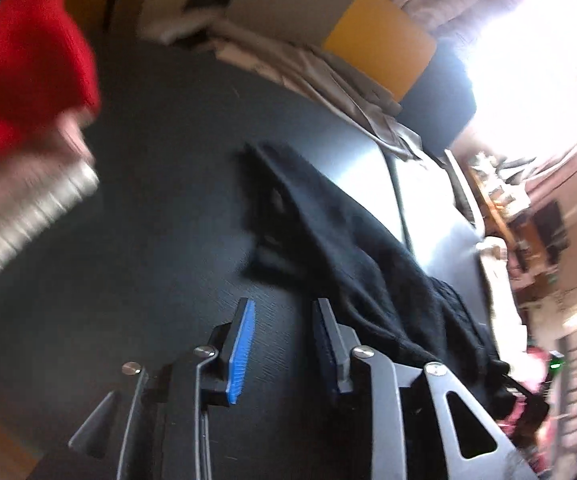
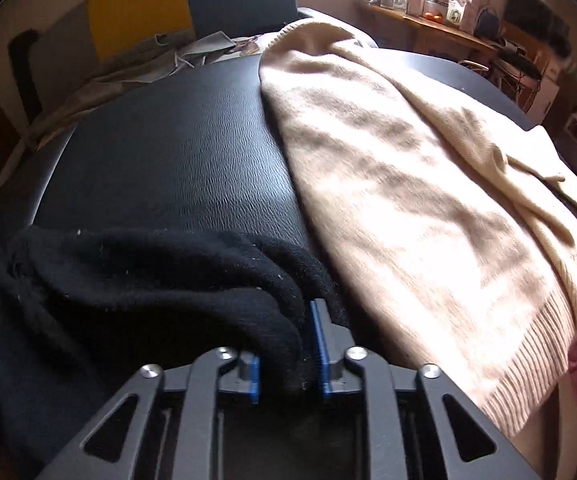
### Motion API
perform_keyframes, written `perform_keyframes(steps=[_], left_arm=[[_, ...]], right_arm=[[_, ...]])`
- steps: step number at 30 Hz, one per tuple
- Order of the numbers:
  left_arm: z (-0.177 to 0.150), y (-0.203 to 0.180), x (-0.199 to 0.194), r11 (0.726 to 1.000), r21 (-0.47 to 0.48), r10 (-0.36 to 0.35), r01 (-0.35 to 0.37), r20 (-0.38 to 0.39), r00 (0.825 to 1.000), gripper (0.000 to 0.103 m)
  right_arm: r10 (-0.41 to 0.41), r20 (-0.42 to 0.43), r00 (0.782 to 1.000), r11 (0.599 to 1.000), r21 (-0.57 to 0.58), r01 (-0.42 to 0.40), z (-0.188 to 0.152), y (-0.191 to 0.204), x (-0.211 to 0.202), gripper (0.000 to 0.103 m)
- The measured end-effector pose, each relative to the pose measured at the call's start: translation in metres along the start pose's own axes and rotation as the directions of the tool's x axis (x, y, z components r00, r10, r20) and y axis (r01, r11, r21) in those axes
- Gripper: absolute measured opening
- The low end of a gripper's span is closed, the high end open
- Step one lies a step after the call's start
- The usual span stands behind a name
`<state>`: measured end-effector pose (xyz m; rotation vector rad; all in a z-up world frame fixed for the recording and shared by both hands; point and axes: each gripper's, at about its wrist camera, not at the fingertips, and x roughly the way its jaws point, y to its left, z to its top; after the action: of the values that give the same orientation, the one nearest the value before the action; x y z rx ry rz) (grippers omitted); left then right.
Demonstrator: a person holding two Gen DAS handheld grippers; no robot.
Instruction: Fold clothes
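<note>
Left-wrist view: our left gripper (image 1: 284, 320) hangs above the black tabletop (image 1: 168, 184), jaws apart with only bare table between the blue pads (image 1: 242, 354); it is released and holds nothing. The black knit (image 1: 368, 264) lies just beside it to the right, a rumpled strip running toward the table's far edge. A blurred red sleeve (image 1: 24, 68) crosses the upper left corner.

Right-wrist view: our right gripper (image 2: 288, 344) has a thick fold of the black knit (image 2: 148, 280) between its pads (image 2: 320, 344). The cloth fills the gap and bulges over the left pad, so we judge it grasped, though how firm the pinch is we cannot tell. The rest of the knit is heaped to the left on the table (image 2: 168, 152). A beige sweater (image 2: 408, 184) is spread flat just to the right, its ribbed hem (image 2: 548, 320) nearest us; the two garments touch or nearly touch at the gripper.

Handling, in our judgement: the black knit is soft, limp and fairly light, with no stiffness to hold a shape, so it will sag and bunch from any single grip. Its fuzzy surface should seat well against the ribbed pads and is unlikely to slip. We would take it at an edge or corner, one gripper on each, rather than at a mid-fold bunch, so that it can be drawn flat.
</note>
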<state>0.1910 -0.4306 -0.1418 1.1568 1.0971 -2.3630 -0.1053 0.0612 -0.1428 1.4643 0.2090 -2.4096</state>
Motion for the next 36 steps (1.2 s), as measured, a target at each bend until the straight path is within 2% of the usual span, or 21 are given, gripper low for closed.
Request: perform_keyframes(steps=[3, 6, 8, 9, 10, 12, 13, 15, 16, 17, 20, 21, 22, 23, 24, 25, 26, 27, 30, 33, 36], left_arm=[[-0.001, -0.012, 0.023, 0.999, -0.022, -0.050, 0.049, -0.063, 0.997, 0.042], [0.001, -0.029, 0.048, 0.996, -0.028, -0.085, 0.083, -0.122, 0.989, 0.051], [0.004, -0.040, 0.062, 0.996, -0.034, -0.084, 0.080, -0.164, 0.983, 0.054], [0.005, -0.045, 0.070, 0.997, -0.039, -0.077, 0.071, -0.186, 0.979, 0.054], [0.007, -0.049, 0.078, 0.997, -0.044, -0.069, 0.061, -0.208, 0.976, 0.054], [0.015, -0.054, 0.089, 0.998, -0.064, -0.043, 0.030, -0.212, 0.976, 0.054], [0.017, -0.056, 0.090, 0.997, -0.065, -0.051, 0.039, -0.202, 0.978, 0.052], [0.023, -0.059, 0.094, 0.996, -0.065, -0.066, 0.055, -0.181, 0.981, 0.039], [0.024, -0.059, 0.099, 0.997, -0.058, -0.054, 0.045, -0.178, 0.982, 0.024], [0.025, -0.059, 0.102, 0.998, -0.048, -0.047, 0.039, -0.174, 0.984, 0.019], [0.030, -0.055, 0.101, 0.997, -0.038, -0.065, 0.060, -0.141, 0.988, 0.013], [0.033, -0.052, 0.099, 0.998, -0.034, -0.065, 0.061, -0.132, 0.989, 0.011], [0.034, -0.050, 0.093, 0.998, -0.032, -0.066, 0.063, -0.106, 0.992, 0.008], [0.033, -0.047, 0.079, 0.995, -0.026, -0.093, 0.092, -0.057, 0.994, 0.007], [0.032, -0.044, 0.066, 0.993, -0.017, -0.120, 0.120, -0.008, 0.993, 0.007], [0.030, -0.040, 0.053, 0.989, -0.007, -0.147, 0.148, 0.039, 0.988, 0.007], [0.026, -0.035, 0.037, 0.985, 0.004, -0.170, 0.170, 0.072, 0.983, 0.007], [0.022, -0.030, 0.022, 0.982, 0.016, -0.191, 0.190, 0.103, 0.976, 0.007], [-0.008, -0.012, -0.010, 0.988, 0.039, -0.155, 0.151, 0.129, 0.979, 0.006], [-0.039, 0.019, -0.021, 1.000, 0.009, -0.030, 0.029, 0.076, 0.997, 0.003], [-0.072, 0.049, -0.028, 0.996, -0.036, 0.085, -0.085, -0.002, 0.996, 0.005]], right_arm=[[0.002, 0.004, 1.000, 0.998, -0.063, -0.002, -0.001, 0.009, -0.012, 0.053], [-0.011, 0.051, 0.999, 0.987, -0.160, 0.019, 0.002, 0.027, -0.032, 0.062], [0.062, 0.079, 0.995, 0.971, -0.235, -0.042, 0.005, 0.045, -0.045, 0.074], [0.110, 0.090, 0.990, 0.958, -0.275, -0.081, 0.007, 0.055, -0.051, 0.086], [0.144, 0.100, 0.985, 0.942, -0.317, -0.105, 0.009, 0.068, -0.055, 0.091], [0.190, 0.110, 0.976, 0.906, -0.402, -0.131, 0.014, 0.096, -0.055, 0.091], [0.210, 0.106, 0.972, 0.888, -0.438, -0.144, 0.018, 0.110, -0.052, 0.091], [0.245, 0.082, 0.966, 0.855, -0.487, -0.176, 0.028, 0.138, -0.038, 0.091], [0.262, 0.068, 0.963, 0.842, -0.503, -0.194, 0.035, 0.151, -0.030, 0.091], [0.276, 0.052, 0.960, 0.832, -0.513, -0.211, 0.042, 0.163, -0.021, 0.091], [0.305, -0.016, 0.952, 0.813, -0.516, -0.269, 0.063, 0.190, 0.013, 0.085], [0.301, -0.057, 0.952, 0.810, -0.511, -0.287, 0.070, 0.196, 0.031, 0.076], [0.293, -0.102, 0.950, 0.808, -0.504, -0.304, 0.068, 0.203, 0.042, 0.059], [0.296, -0.117, 0.948, 0.808, -0.498, -0.314, 0.067, 0.208, 0.047, 0.053], [0.304, -0.112, 0.946, 0.809, -0.493, -0.319, 0.070, 0.211, 0.050, 0.046], [0.280, -0.094, 0.955, 0.817, -0.499, -0.288, 0.072, 0.213, 0.052, 0.024], [0.233, -0.065, 0.970, 0.827, -0.511, -0.233, 0.074, 0.214, 0.052, 0.014], [0.205, -0.043, 0.978, 0.839, -0.506, -0.198, 0.075, 0.210, 0.052, 0.012], [0.144, 0.006, 0.989, 0.890, -0.438, -0.127, 0.075, 0.183, 0.056, 0.012], [0.128, 0.033, 0.991, 0.948, -0.297, -0.113, 0.075, 0.144, 0.053, 0.012], [0.129, 0.044, 0.991, 0.974, -0.195, -0.118, 0.065, 0.119, 0.047, 0.012]])
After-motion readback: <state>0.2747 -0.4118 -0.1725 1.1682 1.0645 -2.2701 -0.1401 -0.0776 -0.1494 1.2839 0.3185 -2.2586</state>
